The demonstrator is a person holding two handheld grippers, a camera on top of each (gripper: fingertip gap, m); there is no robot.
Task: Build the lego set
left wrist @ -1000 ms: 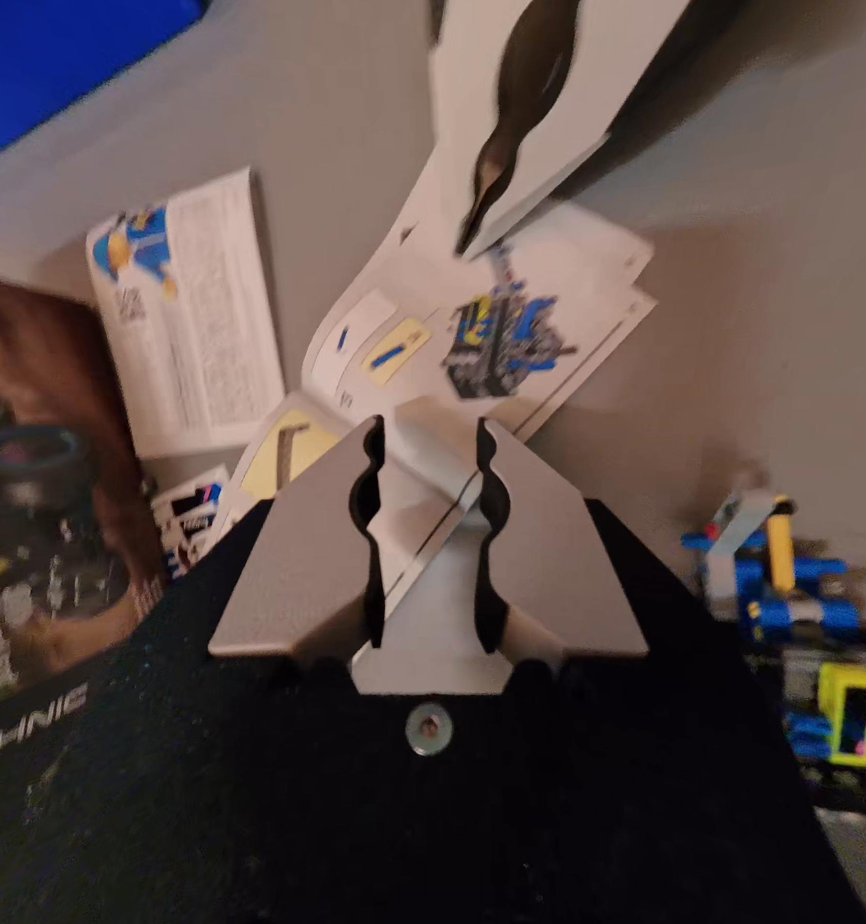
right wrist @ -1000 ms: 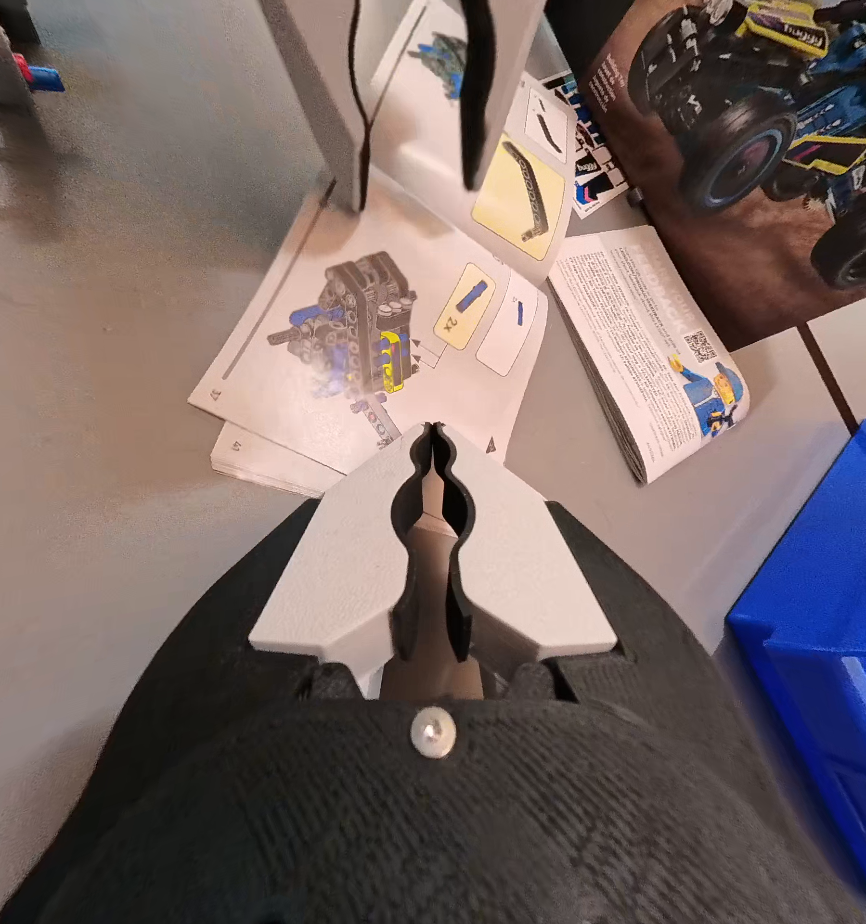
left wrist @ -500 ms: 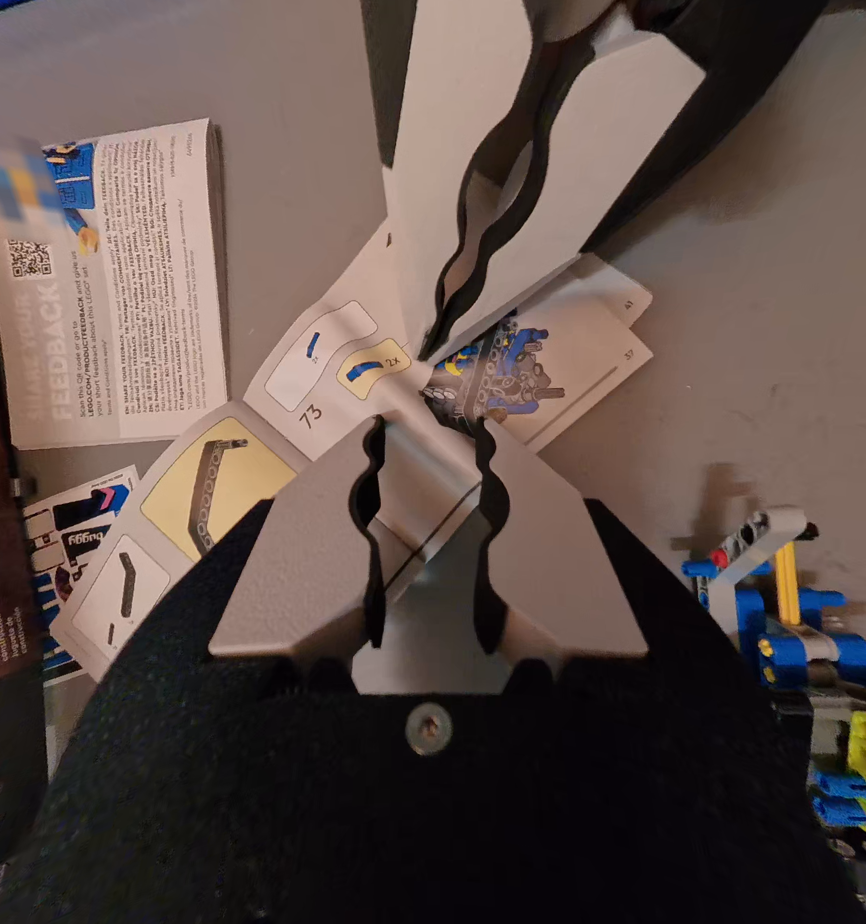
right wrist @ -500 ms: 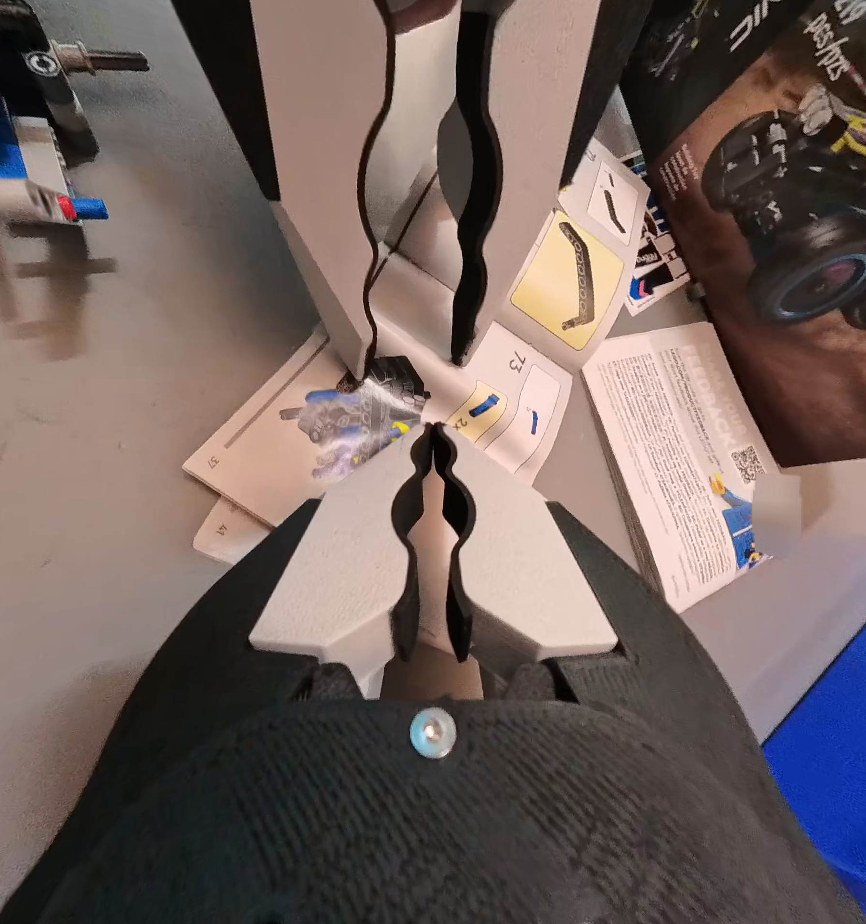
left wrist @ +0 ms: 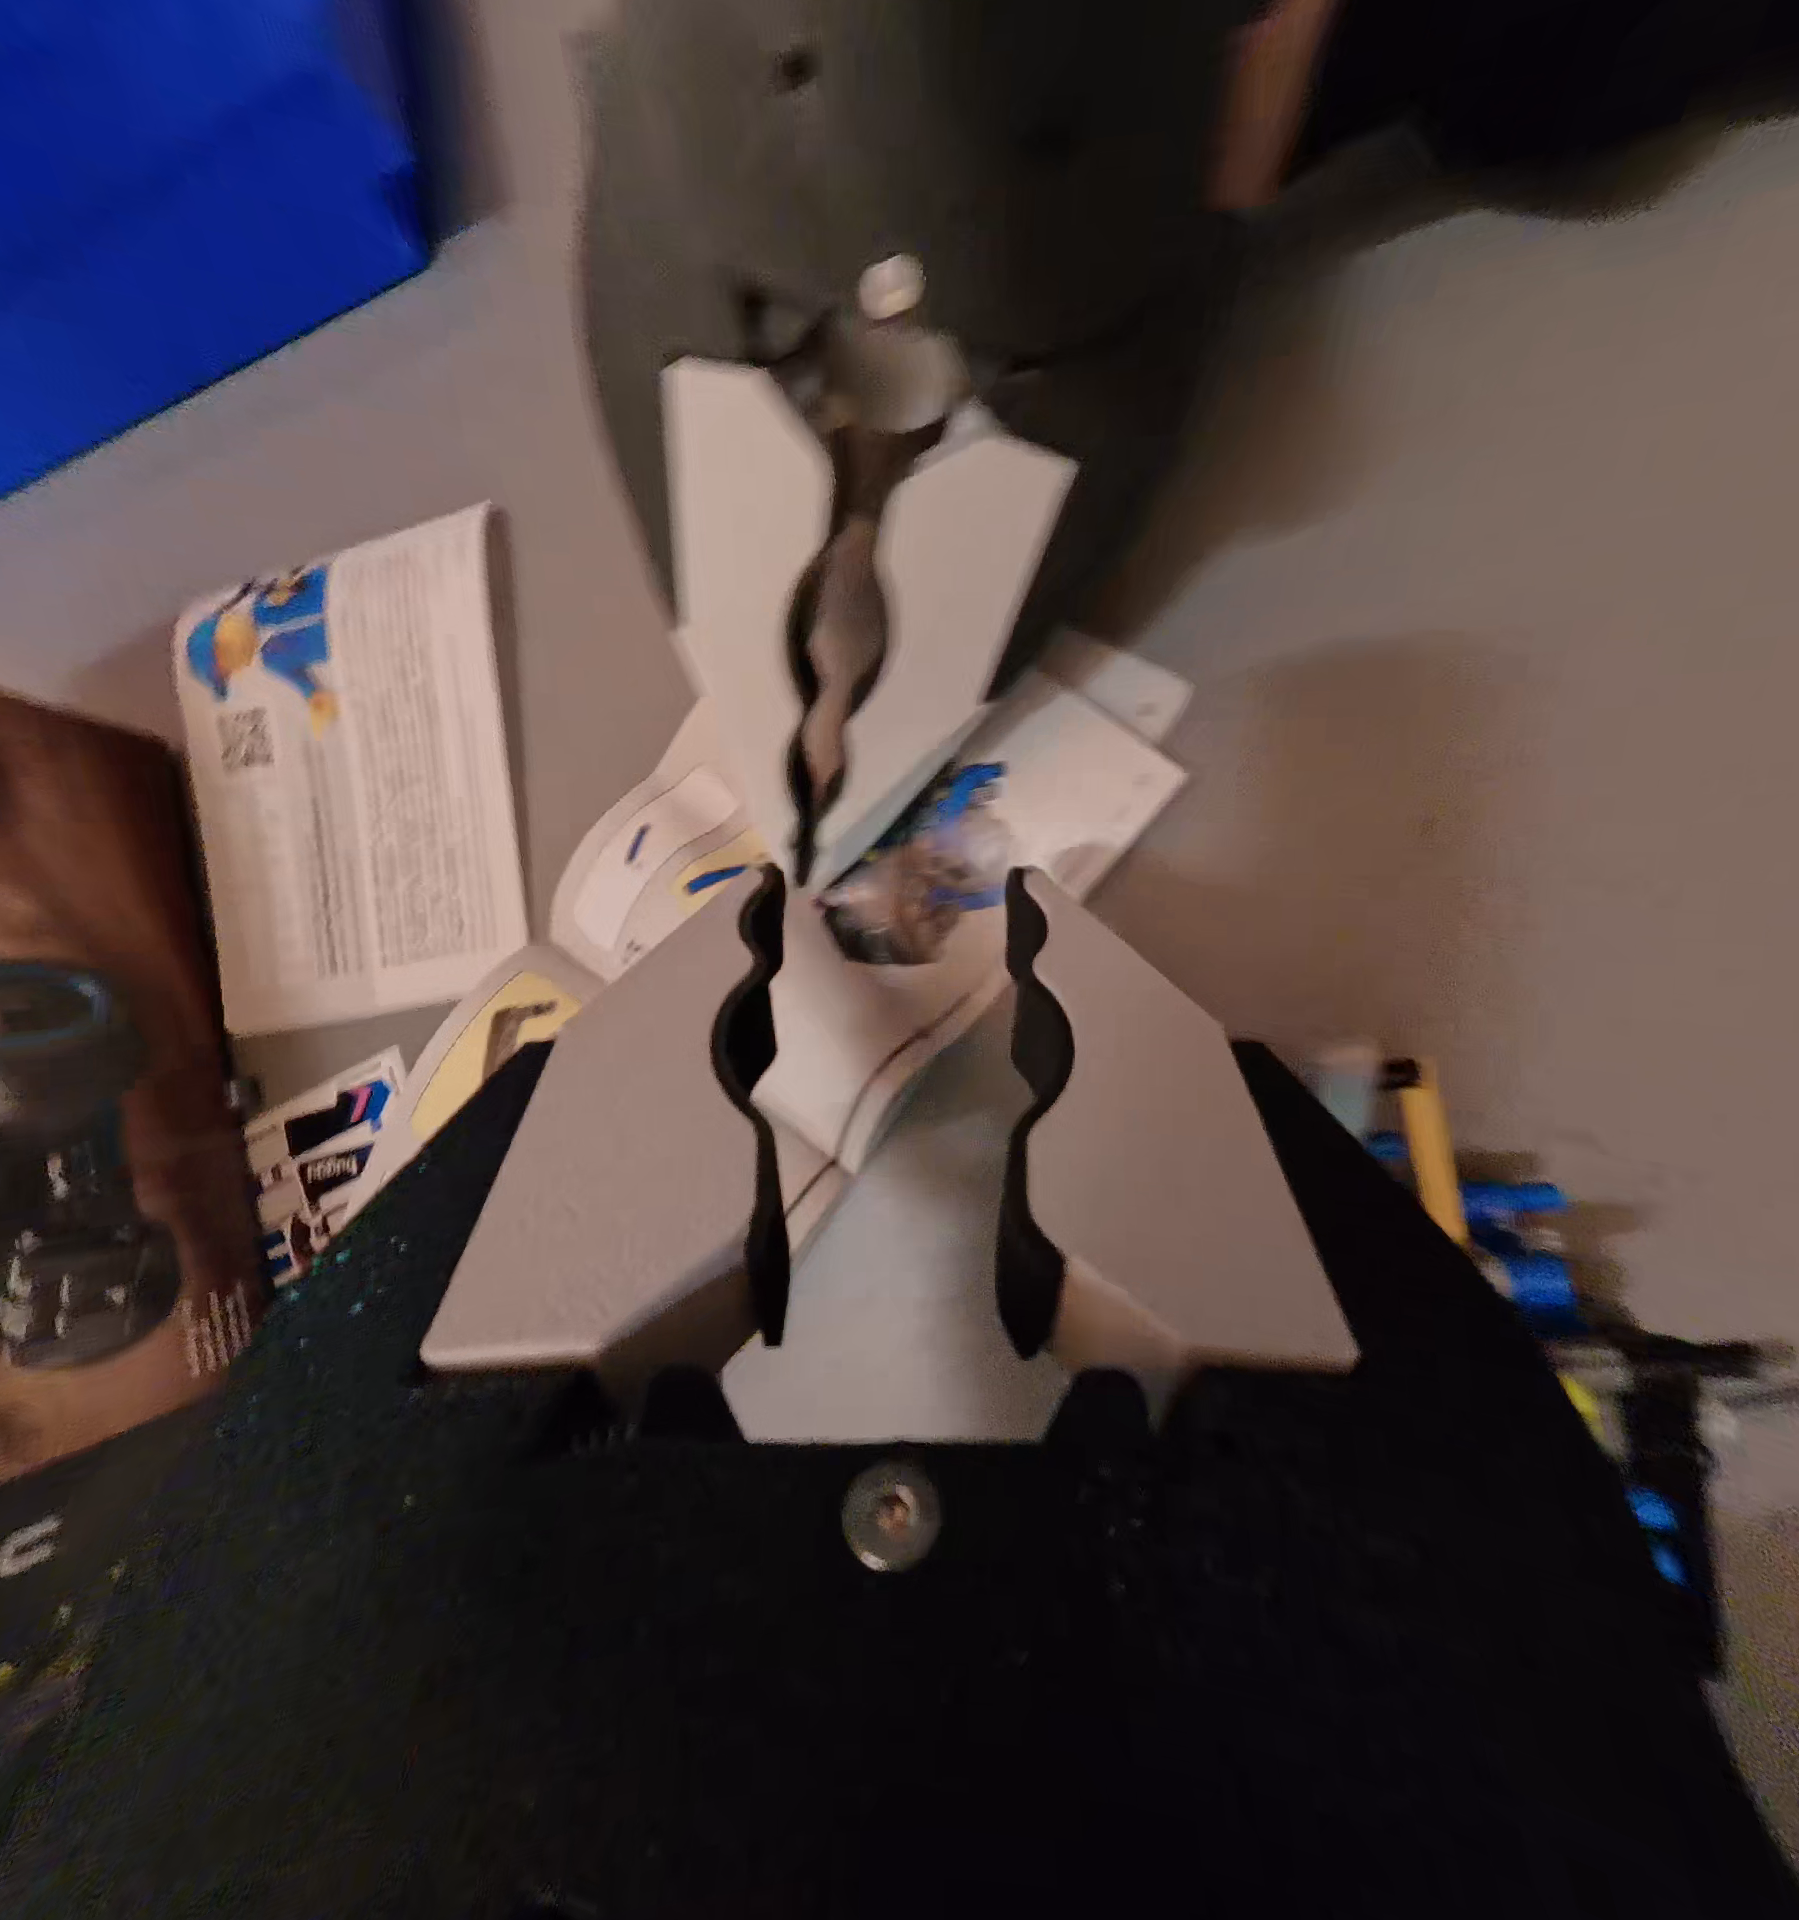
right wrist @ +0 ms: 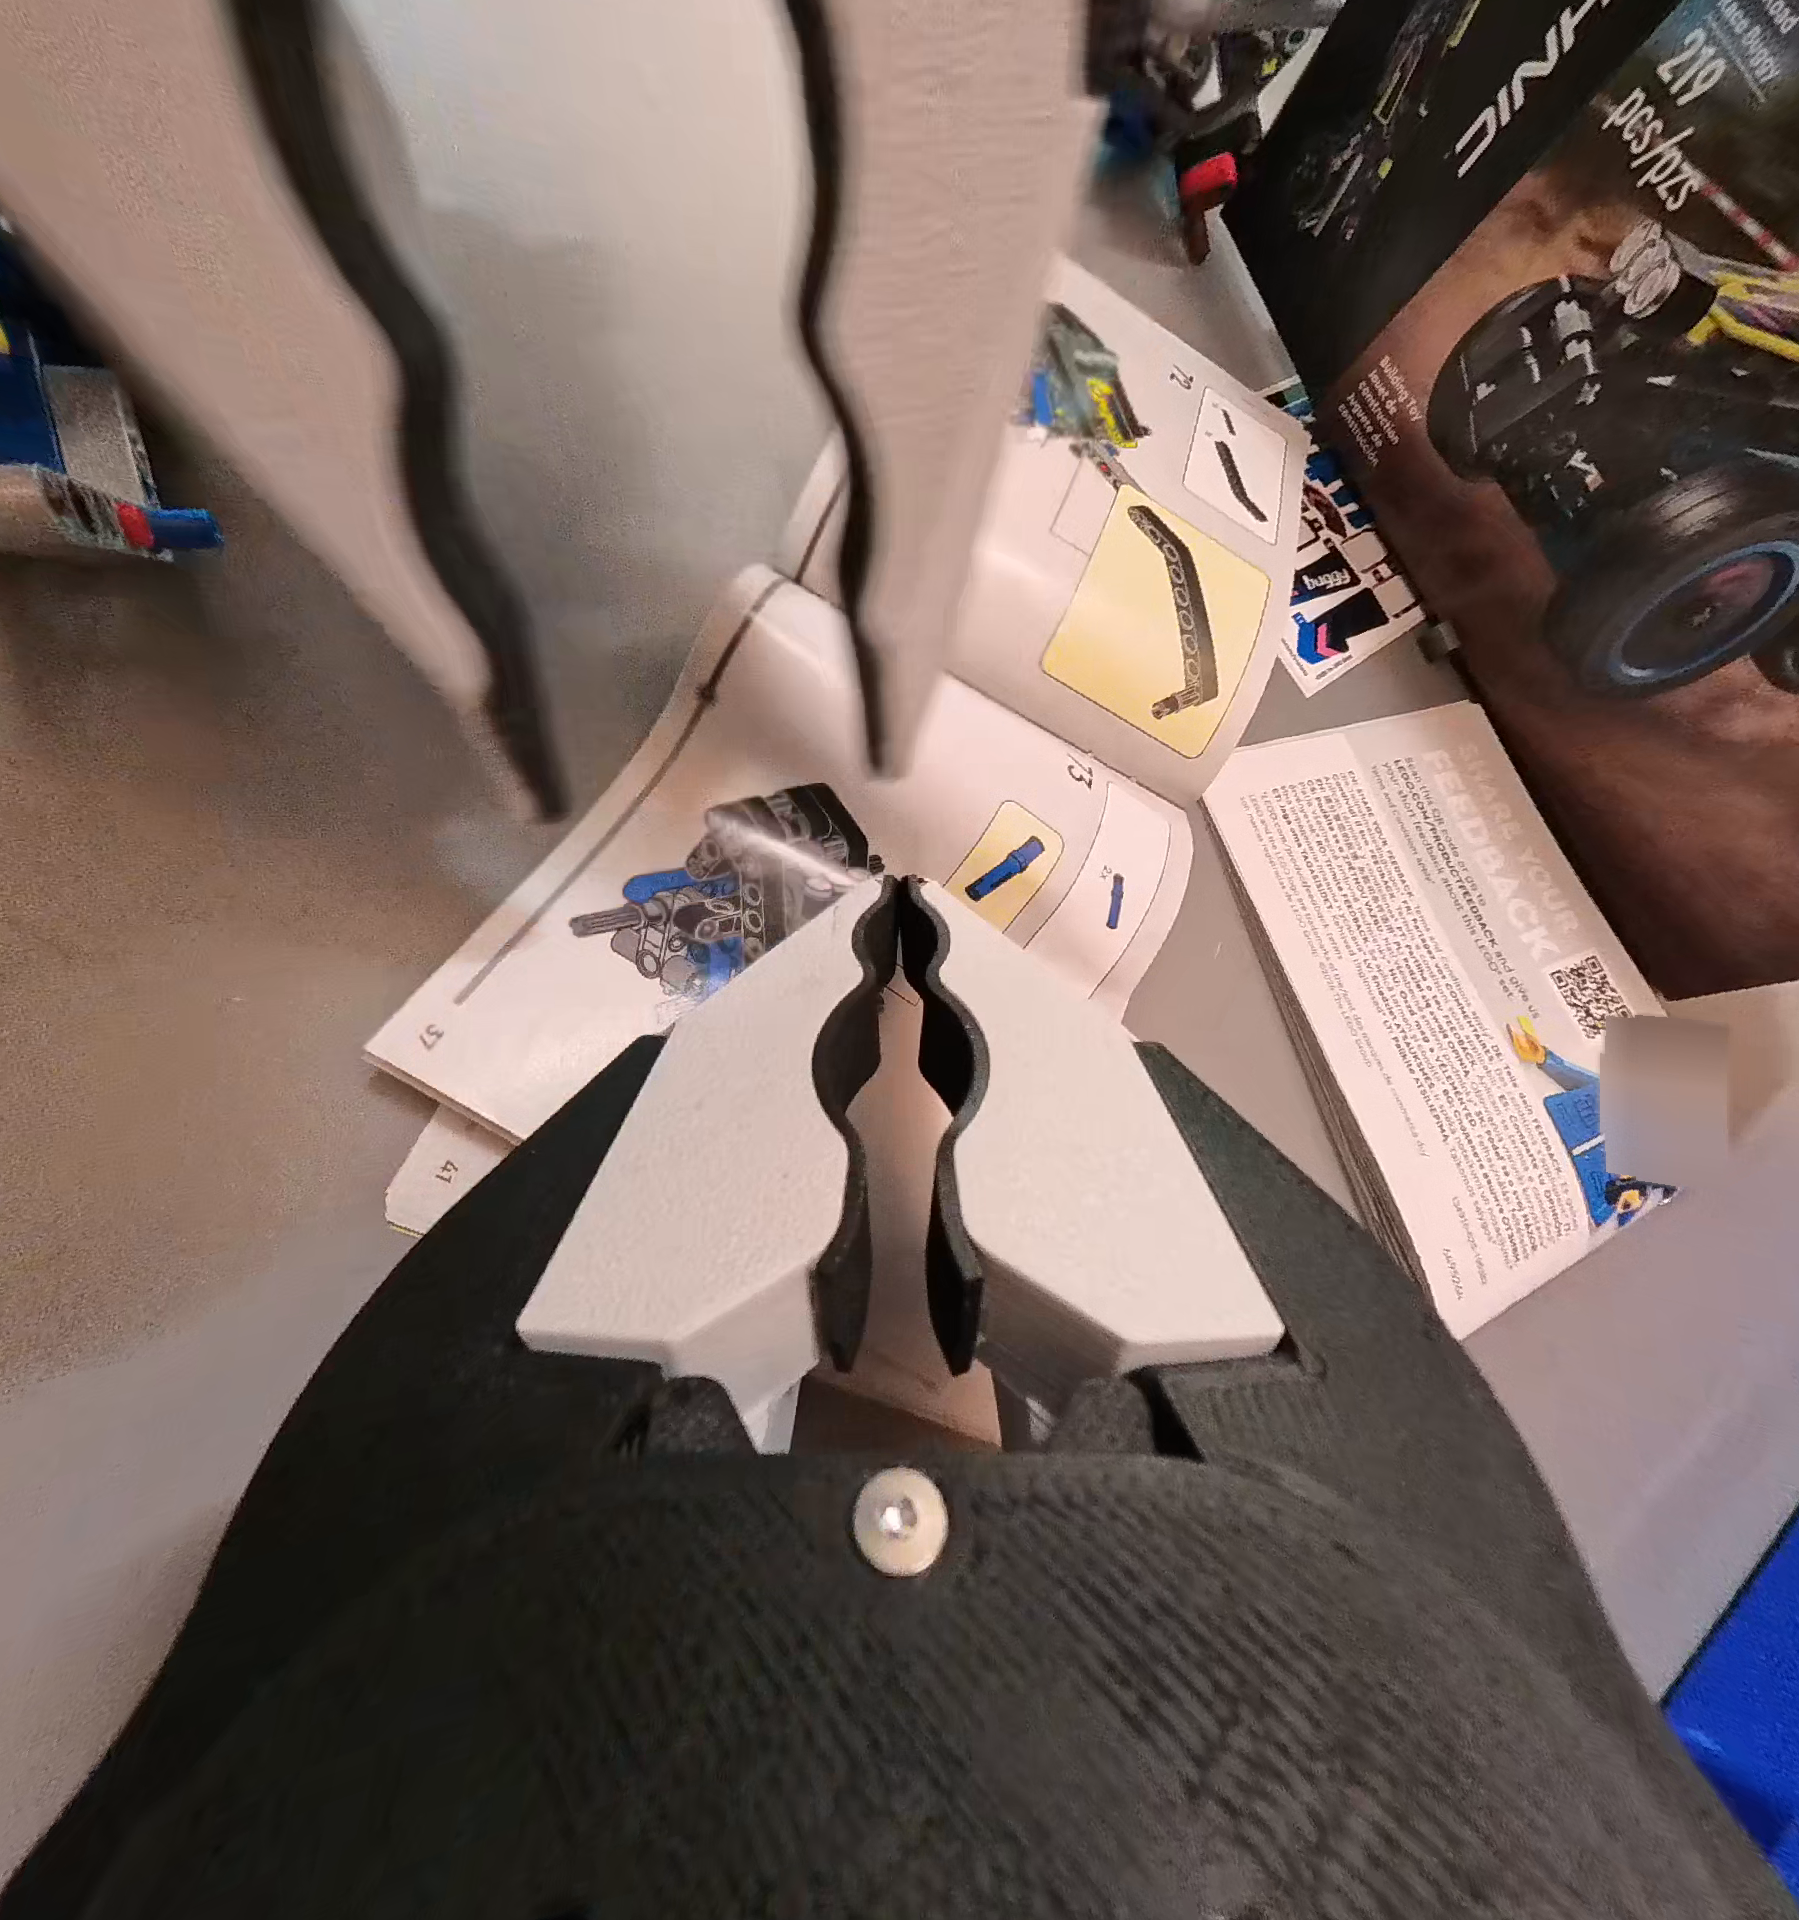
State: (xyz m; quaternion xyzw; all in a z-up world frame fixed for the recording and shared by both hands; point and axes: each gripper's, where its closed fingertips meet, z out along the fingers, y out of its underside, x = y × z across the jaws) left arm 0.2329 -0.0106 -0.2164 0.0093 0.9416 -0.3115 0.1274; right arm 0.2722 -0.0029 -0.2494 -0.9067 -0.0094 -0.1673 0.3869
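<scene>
An open instruction booklet (right wrist: 666, 935) lies on the grey table and also shows in the left wrist view (left wrist: 1082, 790). My right gripper (right wrist: 900, 885) is shut, its tips just above the booklet's middle pages. I cannot tell whether a page is pinched. My left gripper (left wrist: 895, 894) is open over the same booklet, facing the right gripper, with only the page showing between its fingers. The left gripper (right wrist: 708, 769) hangs open at the top of the right wrist view. The right gripper (left wrist: 807, 852) shows shut, tip to tip with the left one.
A folded leaflet (right wrist: 1446, 987) and a sticker sheet (right wrist: 1342, 603) lie beside the booklet. A toy buggy box (right wrist: 1653, 520) stands behind them. A blue bin (right wrist: 1788, 1714) is at the table edge. A partly built blue and yellow brick model (left wrist: 1497, 1195) stands to the left gripper's right.
Both grippers have drawn closer over the booklet, and the left wrist view has swung and blurred. The left stays open and the right stays shut.
</scene>
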